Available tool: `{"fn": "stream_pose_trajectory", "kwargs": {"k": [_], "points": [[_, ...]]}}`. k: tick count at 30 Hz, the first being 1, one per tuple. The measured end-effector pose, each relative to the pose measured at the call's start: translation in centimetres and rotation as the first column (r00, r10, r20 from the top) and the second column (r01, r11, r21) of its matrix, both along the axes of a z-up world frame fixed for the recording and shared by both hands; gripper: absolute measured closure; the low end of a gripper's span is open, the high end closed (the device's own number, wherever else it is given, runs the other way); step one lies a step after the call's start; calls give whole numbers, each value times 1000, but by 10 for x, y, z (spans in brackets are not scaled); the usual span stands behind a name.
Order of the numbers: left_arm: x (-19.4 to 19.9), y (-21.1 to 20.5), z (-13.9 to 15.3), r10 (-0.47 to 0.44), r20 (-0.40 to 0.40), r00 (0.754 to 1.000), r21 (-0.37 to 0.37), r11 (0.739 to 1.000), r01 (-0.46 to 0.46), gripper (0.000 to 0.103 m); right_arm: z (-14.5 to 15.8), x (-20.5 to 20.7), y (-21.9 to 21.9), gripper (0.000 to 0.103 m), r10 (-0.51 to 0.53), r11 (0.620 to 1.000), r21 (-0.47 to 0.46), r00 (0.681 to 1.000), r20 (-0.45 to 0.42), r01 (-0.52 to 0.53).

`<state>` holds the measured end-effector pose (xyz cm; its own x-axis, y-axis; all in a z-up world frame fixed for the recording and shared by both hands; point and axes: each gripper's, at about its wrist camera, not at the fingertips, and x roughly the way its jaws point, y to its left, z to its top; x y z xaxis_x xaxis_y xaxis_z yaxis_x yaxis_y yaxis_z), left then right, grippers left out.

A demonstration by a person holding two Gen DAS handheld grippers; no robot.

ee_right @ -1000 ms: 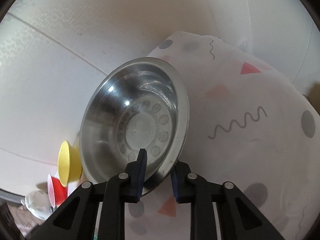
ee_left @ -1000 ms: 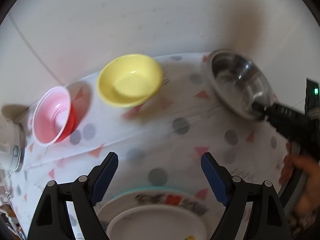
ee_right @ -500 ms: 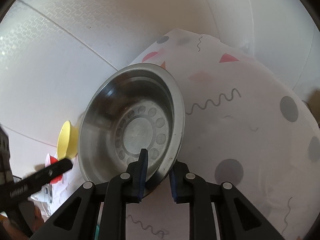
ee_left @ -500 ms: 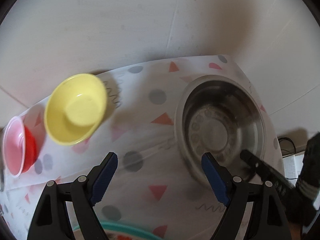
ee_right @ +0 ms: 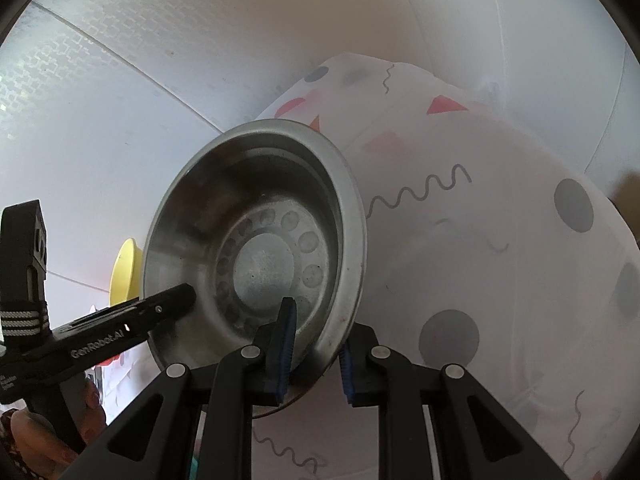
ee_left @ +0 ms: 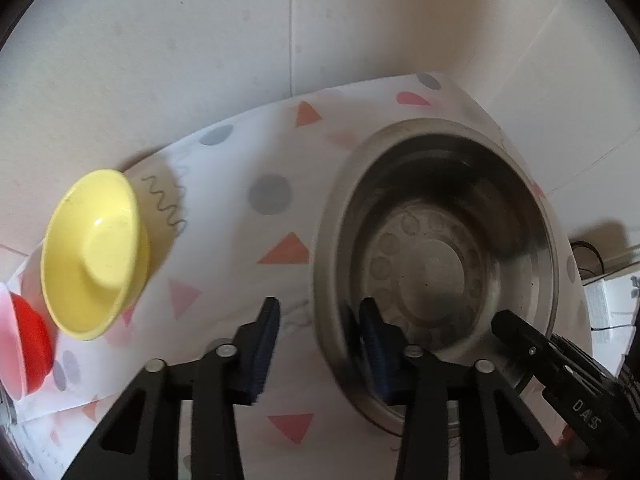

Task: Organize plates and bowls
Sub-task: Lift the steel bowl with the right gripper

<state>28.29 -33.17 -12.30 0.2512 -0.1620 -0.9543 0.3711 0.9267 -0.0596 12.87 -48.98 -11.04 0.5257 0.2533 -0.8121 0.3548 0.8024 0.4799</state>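
A steel bowl with a dimpled bottom sits at the right end of the patterned tablecloth. My left gripper straddles the bowl's near-left rim, one pad outside and one inside, jaws partly closed with a gap still showing on the left. My right gripper is shut on the same bowl's near rim, one pad inside, one under the rim. The right gripper also shows in the left wrist view, and the left gripper shows in the right wrist view. A yellow bowl stands at the left.
A red cup inside a pink cup lies at the far left edge. The white tablecloth with dots, triangles and squiggles covers the table. A white tiled wall rises right behind it.
My left gripper has moved right onto the steel bowl and its jaws have closed from wide open to around the rim. The right gripper keeps its hold on the bowl.
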Motion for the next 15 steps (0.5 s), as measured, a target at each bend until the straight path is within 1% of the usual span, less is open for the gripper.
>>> {"fn": "stream_pose_trajectory", "kwargs": {"k": [2,4,7,10,12,15], "points": [[-4,-4,-2,-23,0,1000,0,1000,23,80,0,2,1,84,-1,1000,2,1000,4,1],[-7,-9,-1,-44,16,999,26,999,44,80,1,3,2,84,2,1000,-12,1000,8,-2],[-12,-9,2,-48,34,998,32,998,47,81,3,5,4,85,6,999,-35,1000,-2,-6],[-19,-9,6,-56,48,997,38,998,54,82,3,4,1,86,-4,1000,-10,1000,0,4],[-22,-10,8,-57,60,997,45,997,54,82,3,2,2,86,-2,1000,-9,1000,0,2],[-29,-6,12,-41,63,997,38,999,39,82,3,0,3,86,-7,1000,2,1000,-1,7]]}}
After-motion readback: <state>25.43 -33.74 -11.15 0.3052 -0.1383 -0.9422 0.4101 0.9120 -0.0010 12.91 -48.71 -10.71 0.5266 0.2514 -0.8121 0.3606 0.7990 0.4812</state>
